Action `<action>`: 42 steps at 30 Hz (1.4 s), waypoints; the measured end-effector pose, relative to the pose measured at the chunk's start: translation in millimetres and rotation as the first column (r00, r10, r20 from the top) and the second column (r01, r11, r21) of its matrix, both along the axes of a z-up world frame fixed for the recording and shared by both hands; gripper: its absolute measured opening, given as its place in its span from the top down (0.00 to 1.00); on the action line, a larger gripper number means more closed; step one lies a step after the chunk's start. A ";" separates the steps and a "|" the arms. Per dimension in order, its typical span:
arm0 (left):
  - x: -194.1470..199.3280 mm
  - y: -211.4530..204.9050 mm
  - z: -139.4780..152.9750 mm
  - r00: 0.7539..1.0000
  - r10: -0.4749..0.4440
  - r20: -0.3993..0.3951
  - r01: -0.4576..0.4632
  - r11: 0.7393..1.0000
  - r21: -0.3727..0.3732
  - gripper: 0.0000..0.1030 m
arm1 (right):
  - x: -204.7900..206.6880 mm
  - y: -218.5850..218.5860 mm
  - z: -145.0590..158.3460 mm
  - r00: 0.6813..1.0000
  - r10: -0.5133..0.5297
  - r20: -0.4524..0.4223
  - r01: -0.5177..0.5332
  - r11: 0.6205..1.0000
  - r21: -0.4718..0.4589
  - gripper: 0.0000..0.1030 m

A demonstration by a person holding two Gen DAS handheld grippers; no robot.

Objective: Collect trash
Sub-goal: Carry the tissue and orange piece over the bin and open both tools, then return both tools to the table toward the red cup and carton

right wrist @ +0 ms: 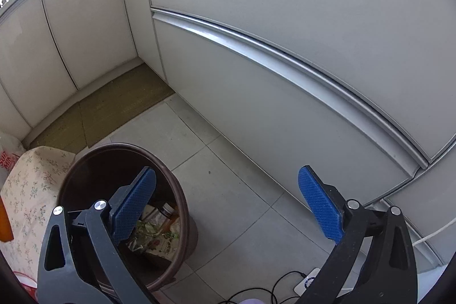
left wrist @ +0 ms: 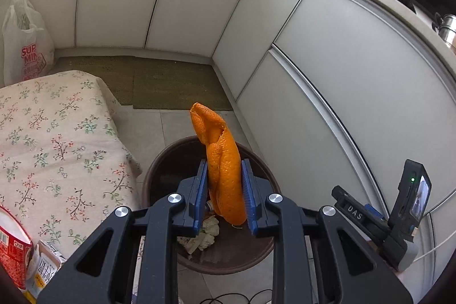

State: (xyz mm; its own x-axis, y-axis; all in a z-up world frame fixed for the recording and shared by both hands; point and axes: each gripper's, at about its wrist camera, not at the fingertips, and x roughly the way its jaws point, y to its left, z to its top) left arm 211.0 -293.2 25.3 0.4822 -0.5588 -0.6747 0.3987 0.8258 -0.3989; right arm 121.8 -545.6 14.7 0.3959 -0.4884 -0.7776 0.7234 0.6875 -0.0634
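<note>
My left gripper (left wrist: 224,170) is shut on a long orange peel (left wrist: 221,158) and holds it upright above a round brown trash bin (left wrist: 256,252) on the tiled floor. Crumpled paper and wrappers (left wrist: 203,235) lie inside the bin. In the right wrist view the same bin (right wrist: 182,198) stands at lower left, with packaging (right wrist: 159,235) inside it. My right gripper (right wrist: 228,198) is open and empty, to the right of the bin and above the floor. It also shows at the right edge of the left wrist view (left wrist: 399,218).
White cabinet doors (left wrist: 356,93) run along the back and right. A floral-cloth-covered surface (left wrist: 51,150) stands left of the bin, with cartons (left wrist: 20,252) at its near corner. A white plastic bag (left wrist: 25,42) and a green mat (left wrist: 159,81) lie beyond. Black cables (right wrist: 273,289) cross the floor.
</note>
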 end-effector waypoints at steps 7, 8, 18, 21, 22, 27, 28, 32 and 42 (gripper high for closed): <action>15.2 -50.3 -12.7 0.999 -0.035 -0.031 0.037 0.998 0.057 0.70 | 5.6 -11.7 -15.6 0.999 -0.010 -0.052 0.012 0.999 0.051 0.07; 16.3 -55.7 -12.5 0.998 -0.046 -0.033 0.048 0.997 0.064 0.60 | 7.6 -10.9 -15.9 0.999 -0.007 -0.051 0.010 0.998 0.058 0.07; 15.7 -55.2 -16.3 0.999 -0.036 -0.037 0.040 0.991 0.124 0.33 | 16.0 0.4 -13.6 0.999 0.029 -0.038 -0.026 0.997 0.071 0.07; 18.7 -43.0 -21.4 0.999 -0.015 -0.048 0.021 0.990 0.142 0.30 | 17.6 5.4 -11.6 0.999 0.041 -0.033 -0.039 0.997 0.072 0.07; 18.7 -38.1 -23.0 0.999 -0.005 -0.049 0.012 0.989 0.148 0.28 | 18.6 7.6 -11.1 0.998 0.046 -0.033 -0.044 0.996 0.071 0.07; 16.6 -10.9 -27.6 0.998 0.039 -0.043 -0.029 0.981 0.194 0.26 | 25.1 26.7 -8.2 0.996 0.091 -0.023 -0.090 0.993 0.070 0.07; 14.9 -2.6 -27.4 0.998 0.050 -0.034 -0.042 0.979 0.201 0.26 | 26.5 32.0 -5.9 0.995 0.100 -0.014 -0.099 0.993 0.064 0.07; 8.4 31.6 -23.5 0.995 0.098 -0.006 -0.094 0.968 0.232 0.23 | 29.7 61.6 6.1 0.989 0.147 0.027 -0.148 0.989 0.022 0.07; -13.6 152.4 -12.0 0.971 0.239 0.016 -0.233 0.926 0.298 0.21 | 49.3 167.2 6.8 0.909 0.415 0.039 -0.417 0.906 0.075 0.07</action>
